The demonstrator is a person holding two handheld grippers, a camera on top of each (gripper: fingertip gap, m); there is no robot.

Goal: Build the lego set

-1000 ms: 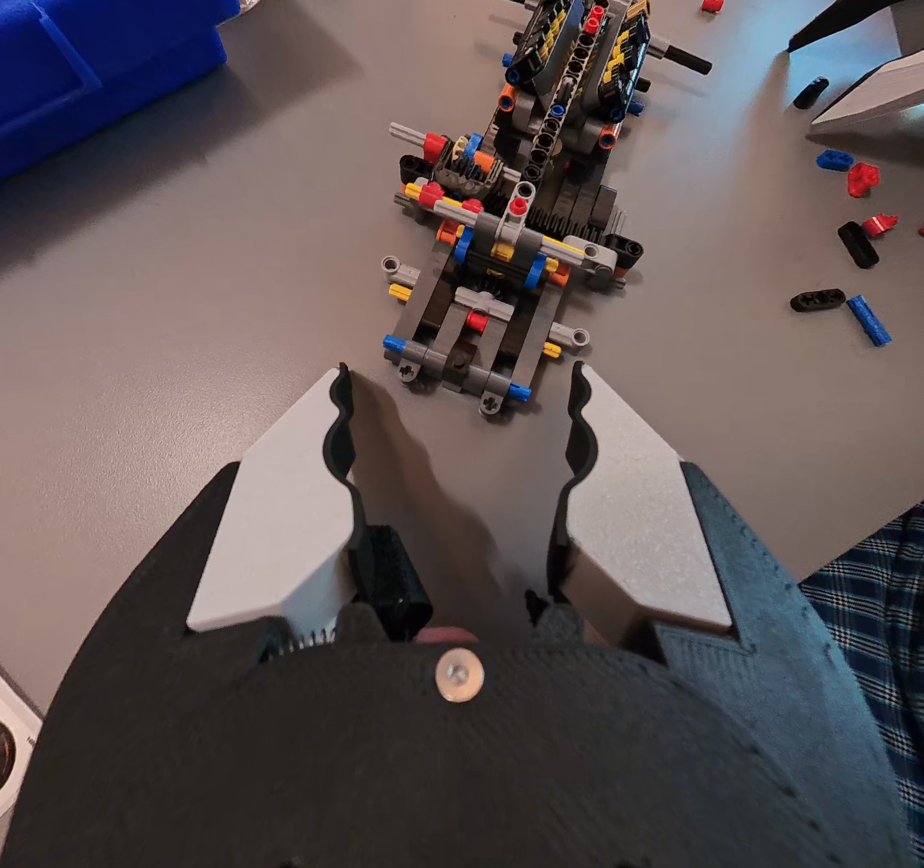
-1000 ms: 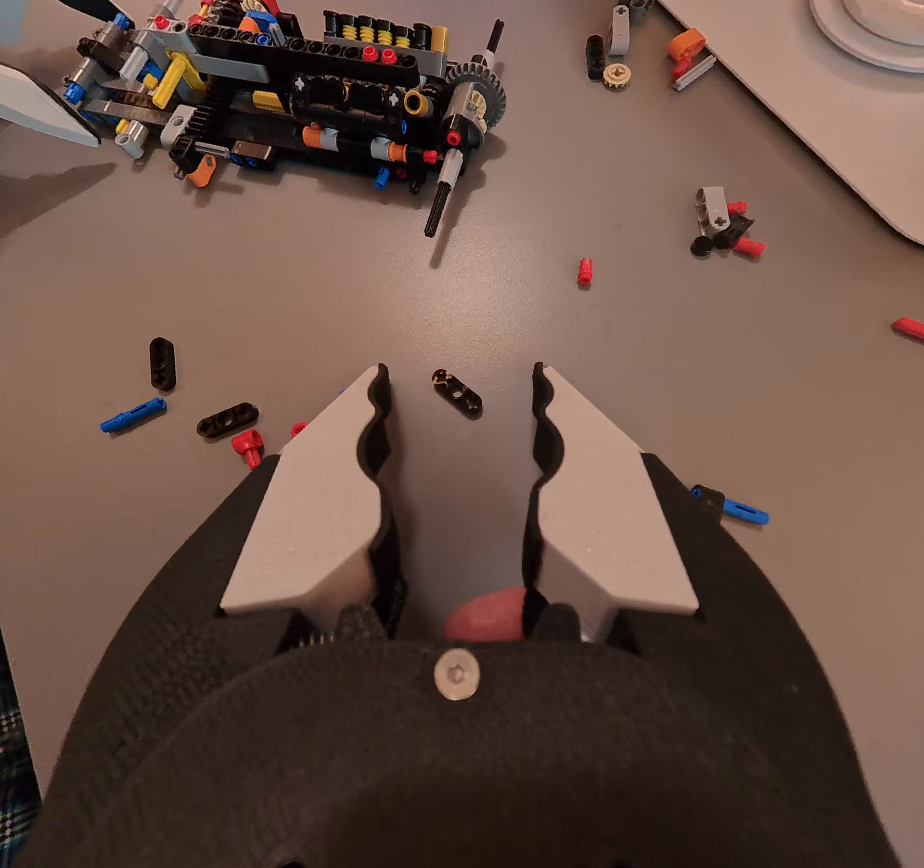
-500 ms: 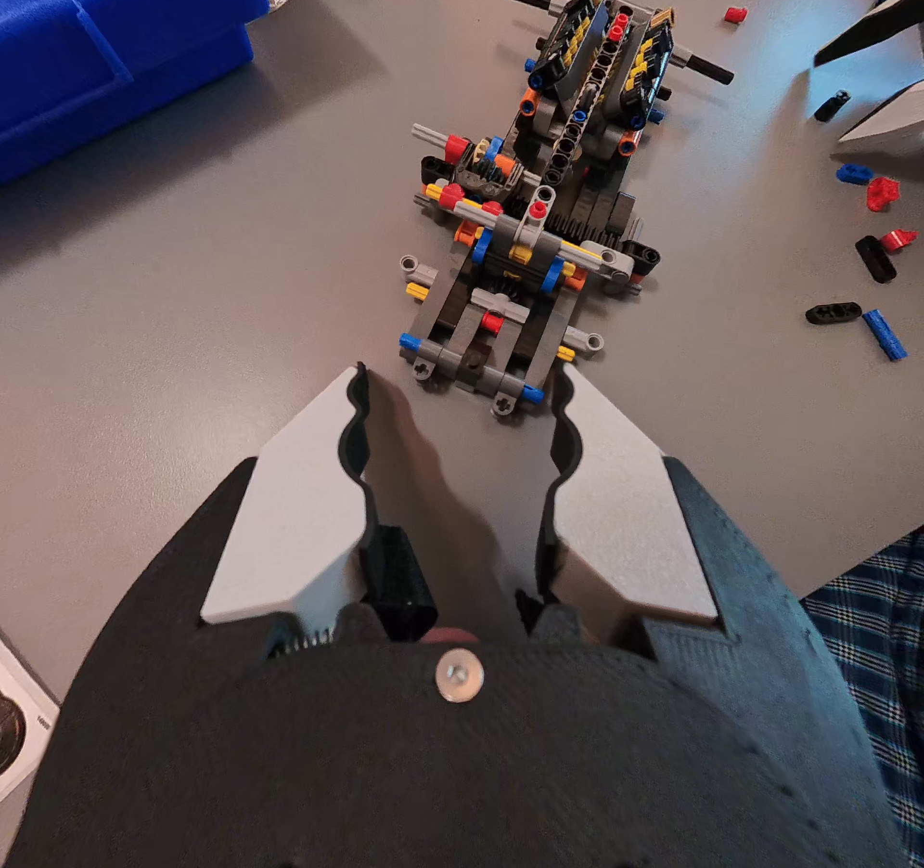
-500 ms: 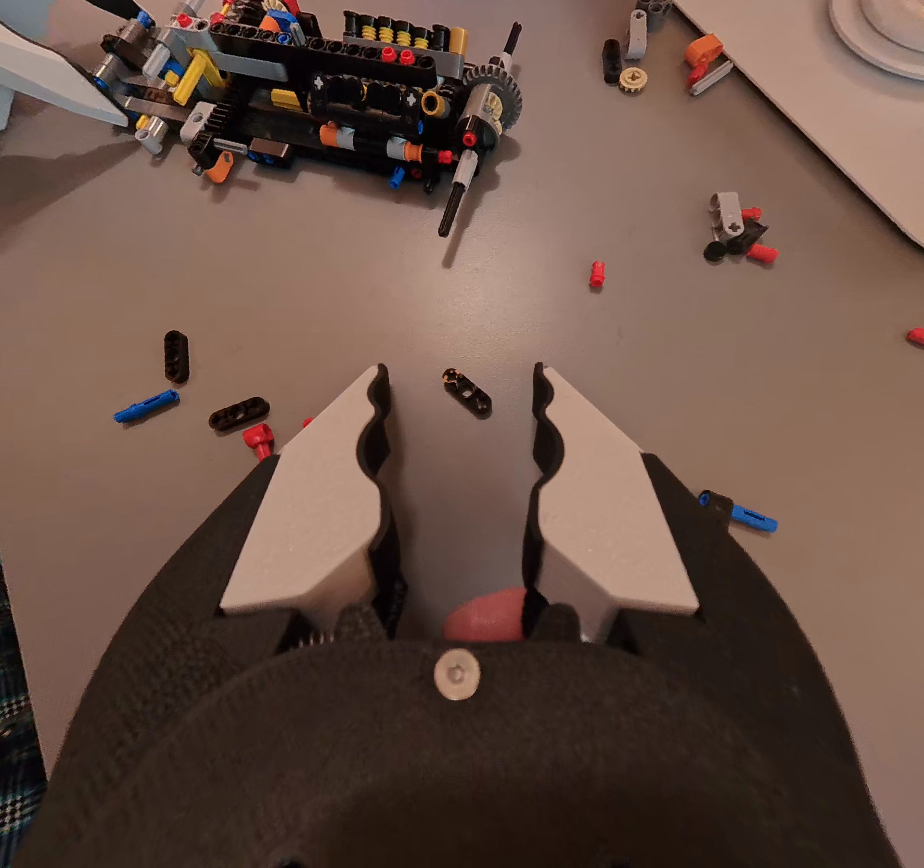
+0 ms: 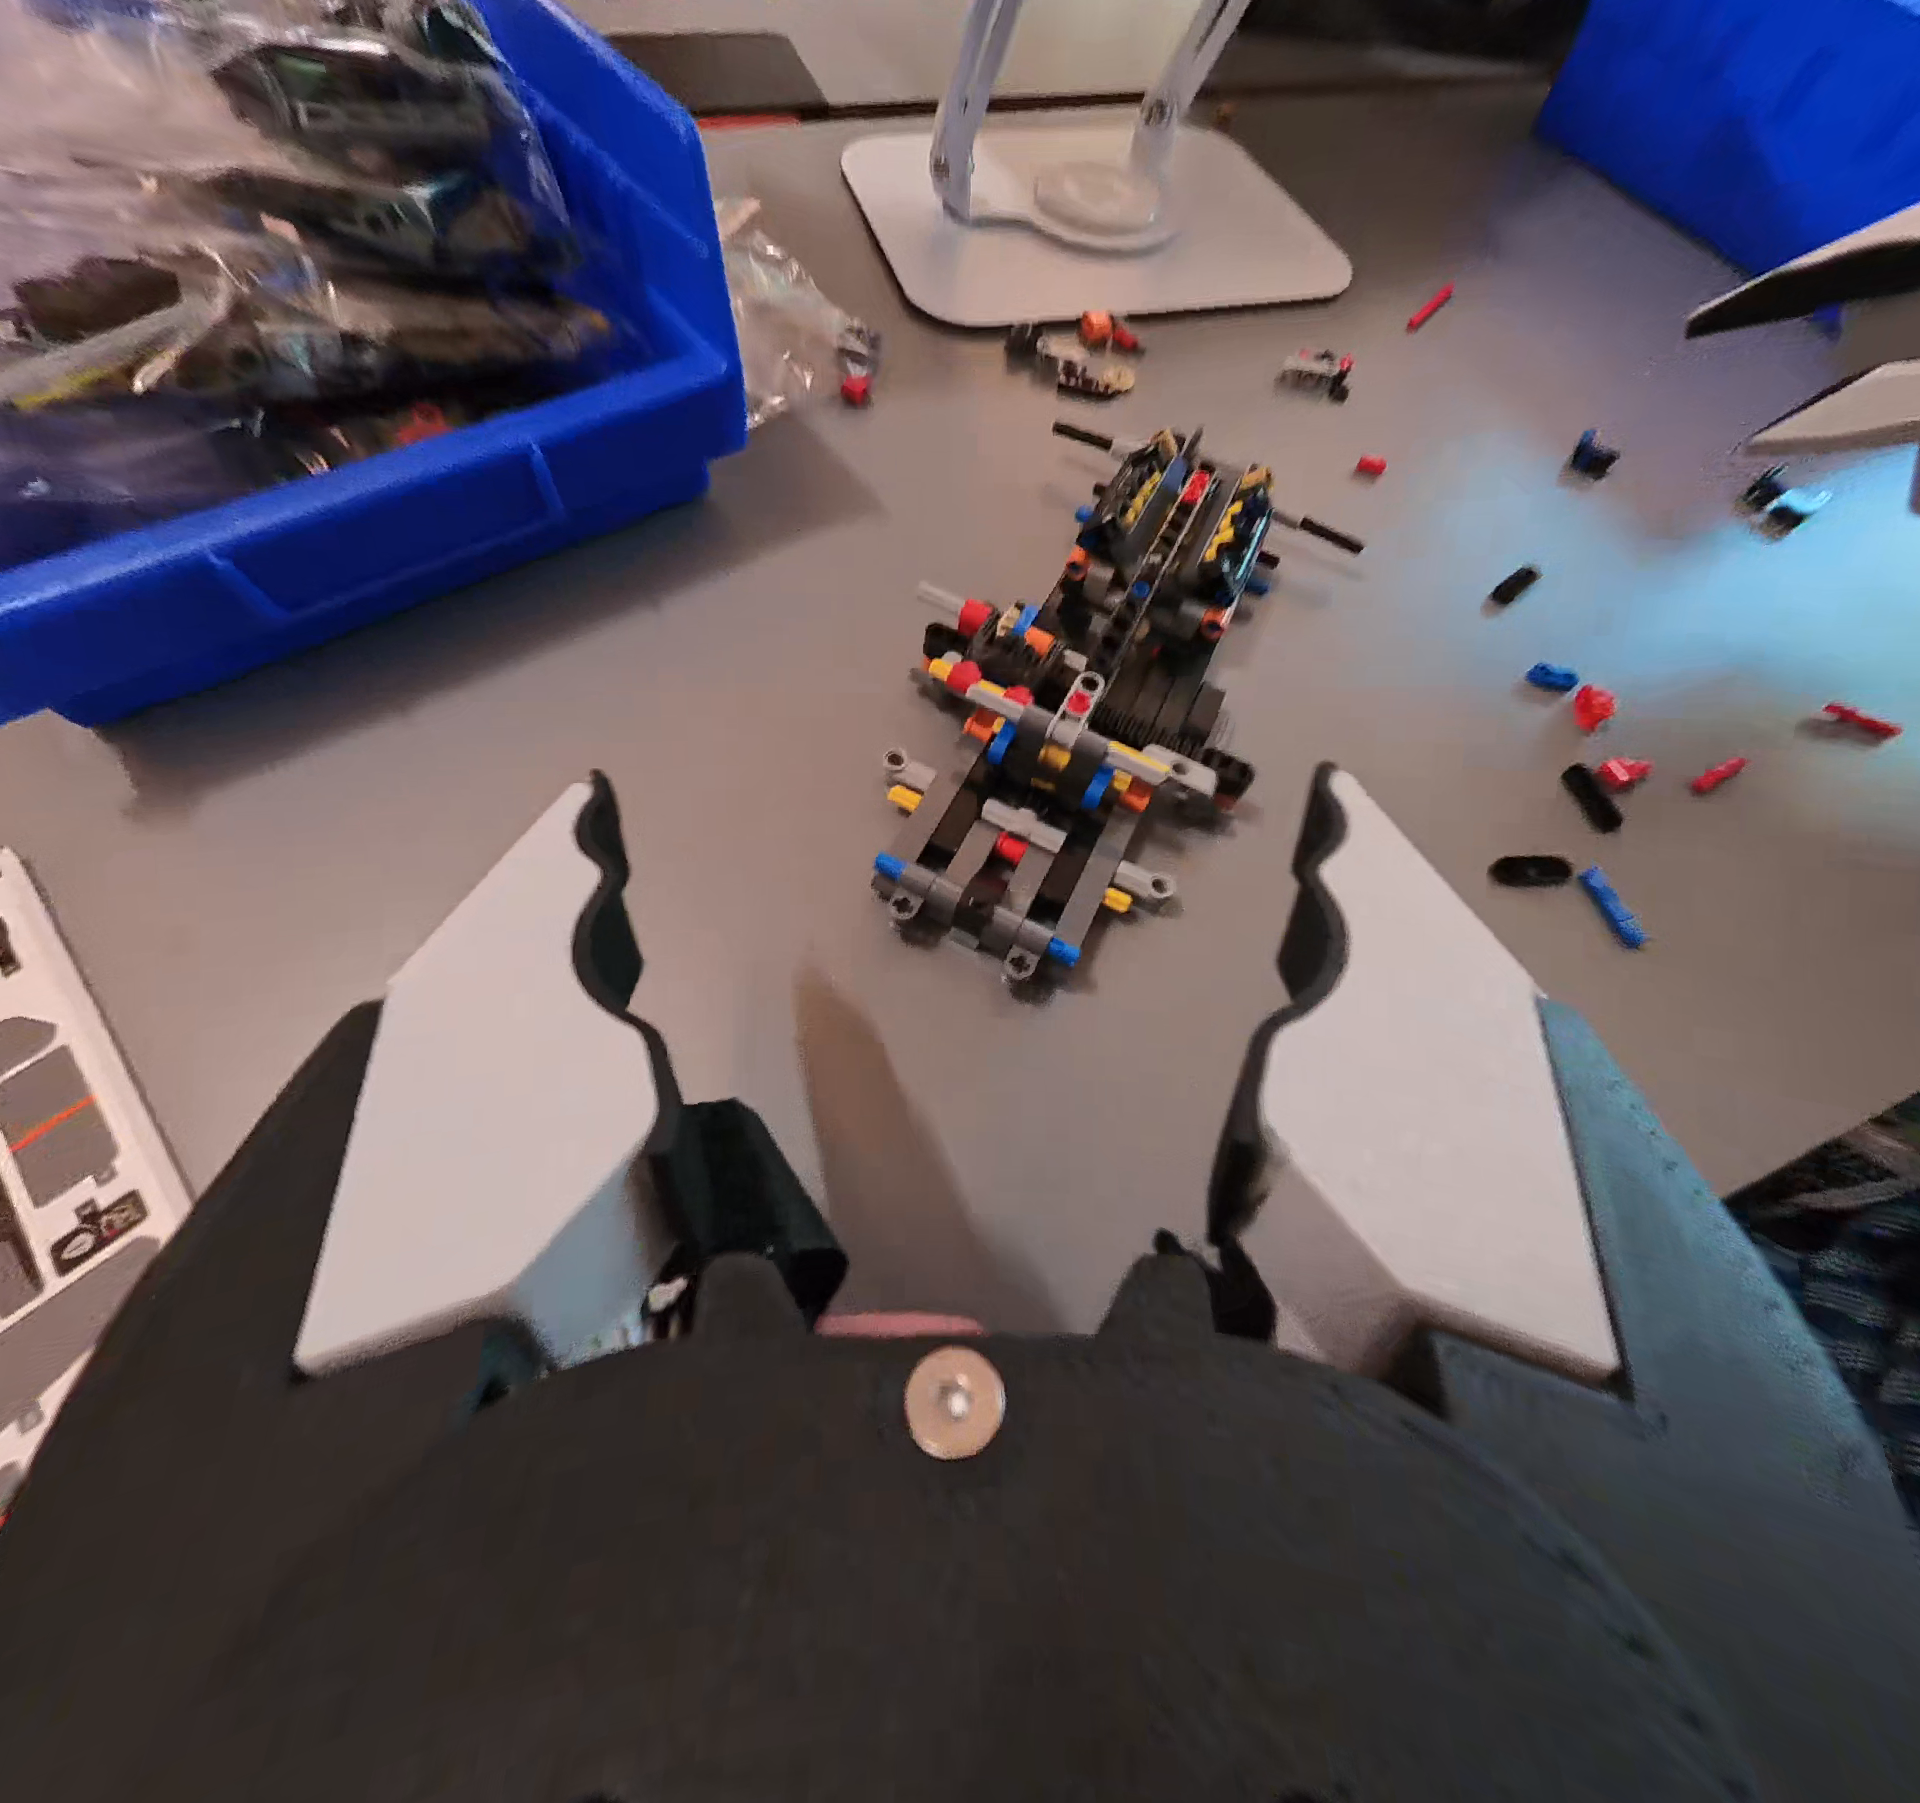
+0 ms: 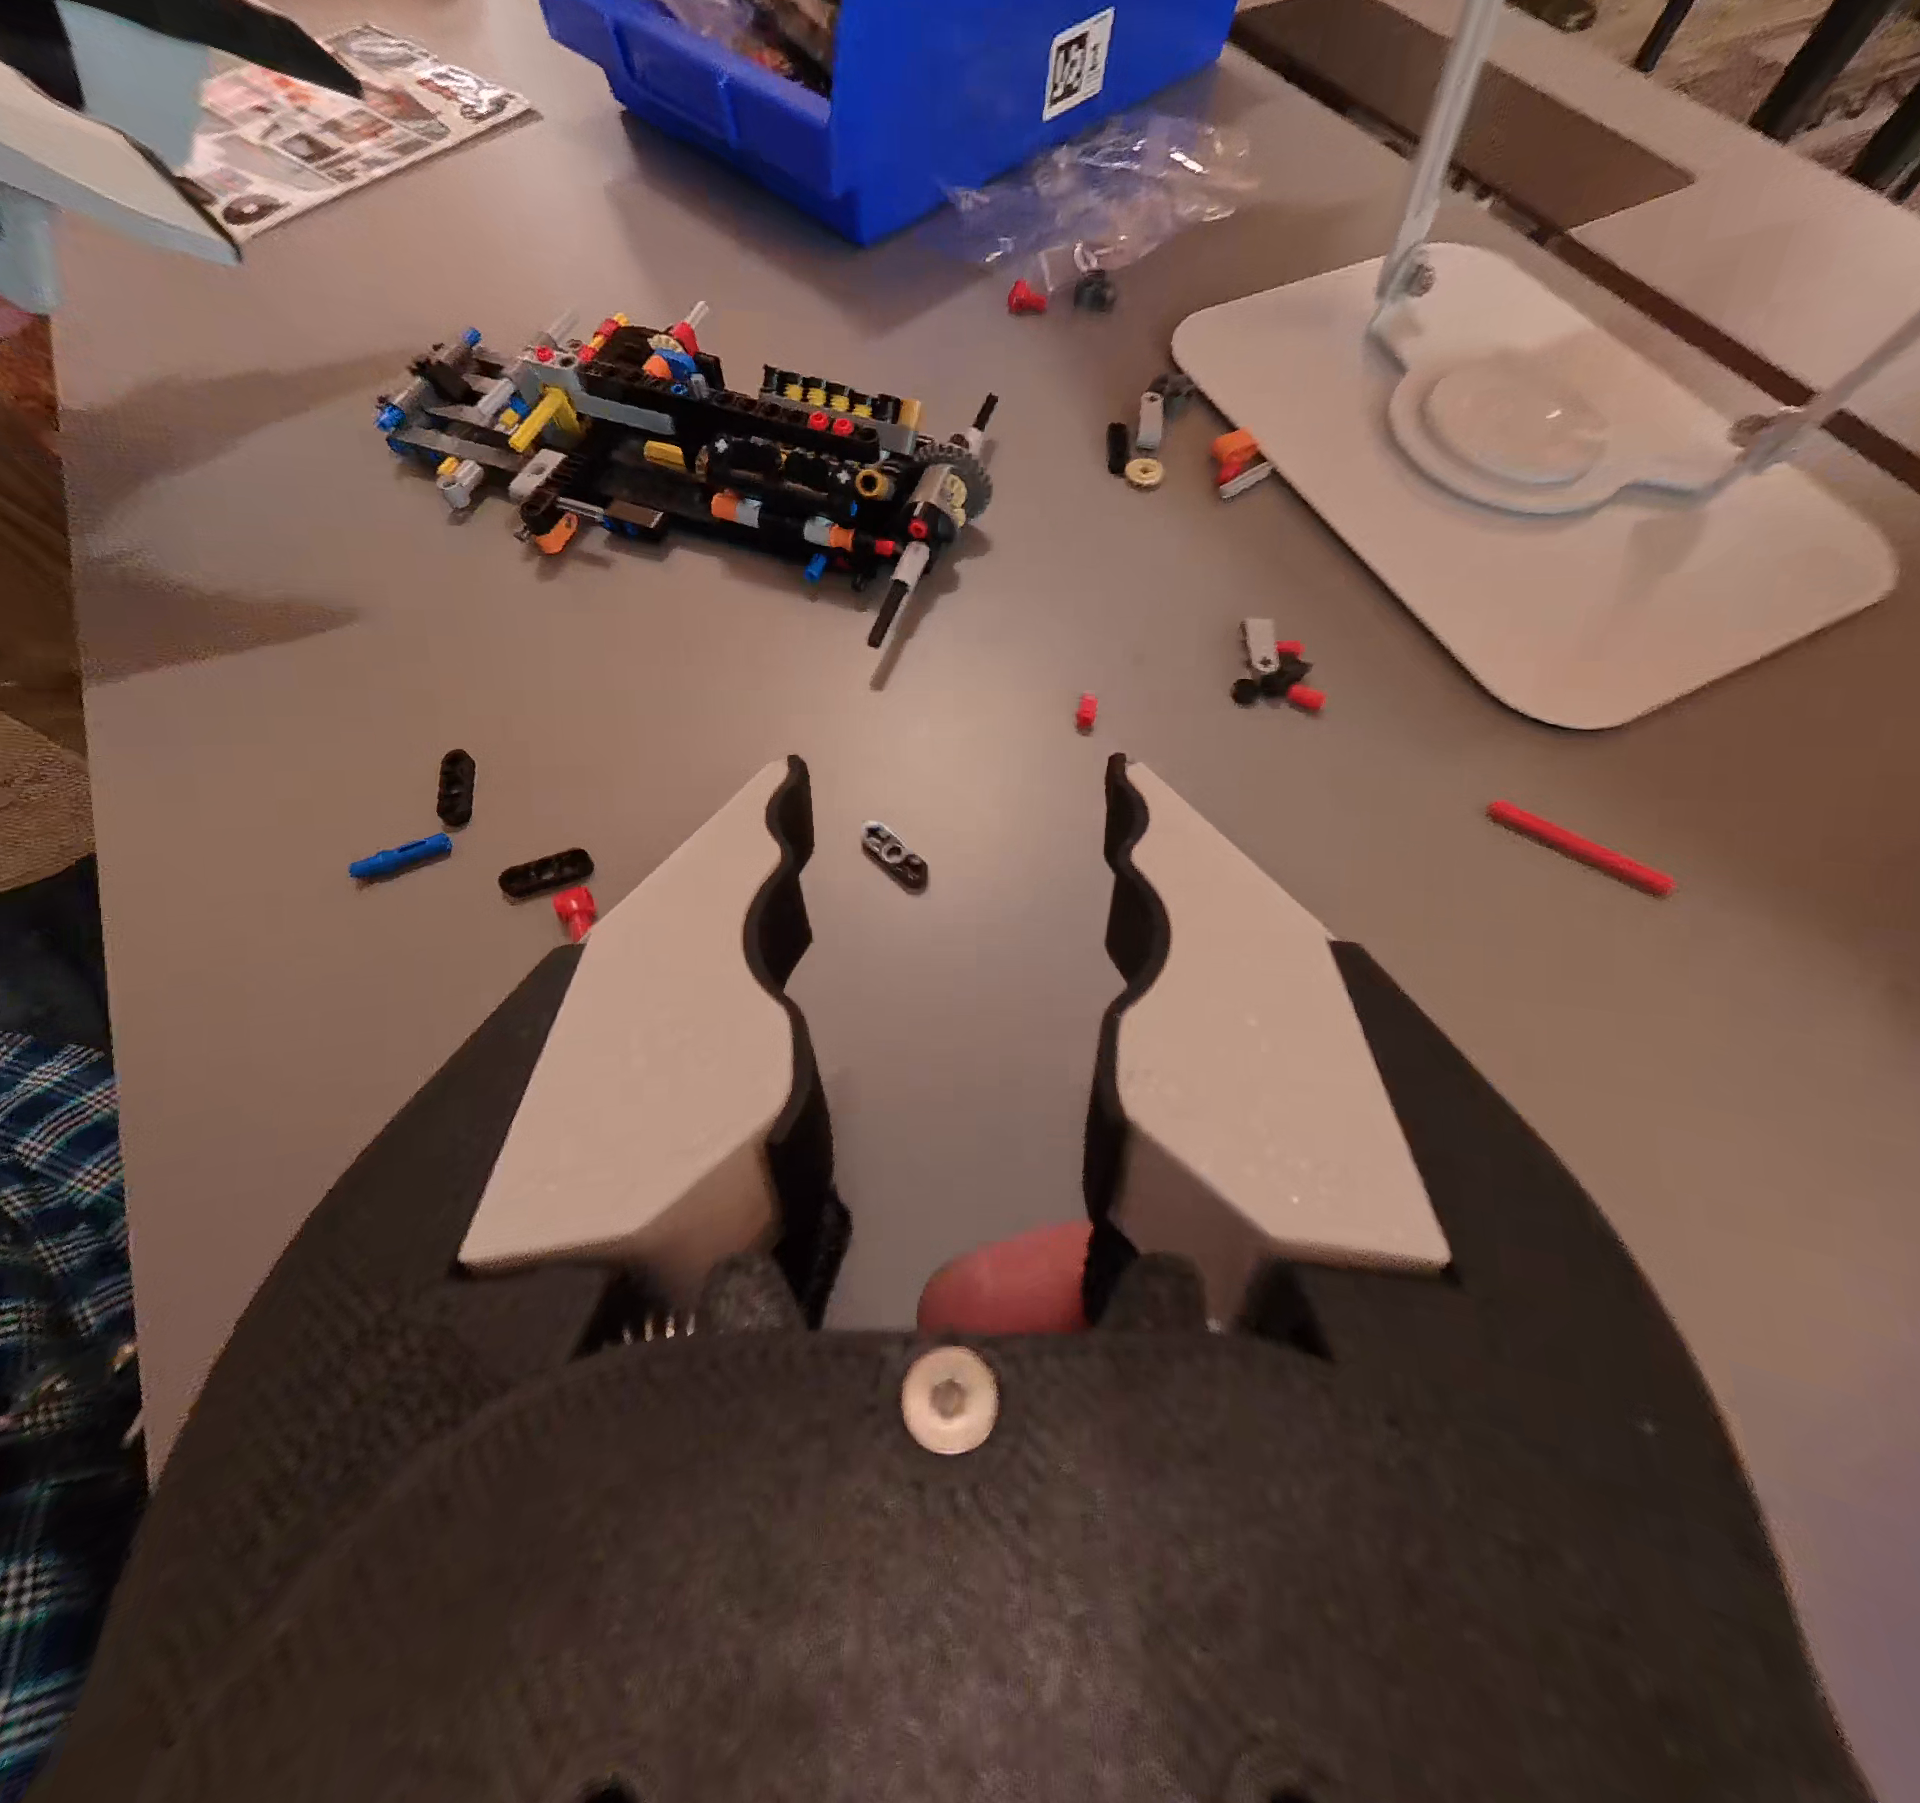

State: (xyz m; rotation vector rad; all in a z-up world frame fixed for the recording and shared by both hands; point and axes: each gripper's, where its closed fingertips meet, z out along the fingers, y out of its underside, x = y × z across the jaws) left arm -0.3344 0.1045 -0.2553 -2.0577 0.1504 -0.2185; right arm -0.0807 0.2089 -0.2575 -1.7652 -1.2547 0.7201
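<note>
The partly built lego chassis (image 5: 1081,714) lies on the grey table, black and grey with red, yellow and blue pins; it also shows in the right wrist view (image 6: 686,449). My left gripper (image 5: 956,787) is open wide and empty, raised above the chassis's near end. My right gripper (image 6: 954,766) is open and empty, raised over a small black link piece (image 6: 894,855) that lies between its fingers on the table. The right gripper's tips (image 5: 1829,351) show at the right edge of the left wrist view. The left gripper's tips (image 6: 125,122) show at the top left of the right wrist view.
A blue bin (image 5: 364,527) with bagged parts stands at the back left; it also shows in the right wrist view (image 6: 935,39). A white stand base (image 6: 1538,506) is at the right. Loose pins and links (image 5: 1590,787) are scattered on the table. An instruction booklet (image 6: 343,122) lies far left.
Both grippers have lifted and pulled back, so more of the table shows. The left gripper has opened wider. The chassis and loose parts have not moved.
</note>
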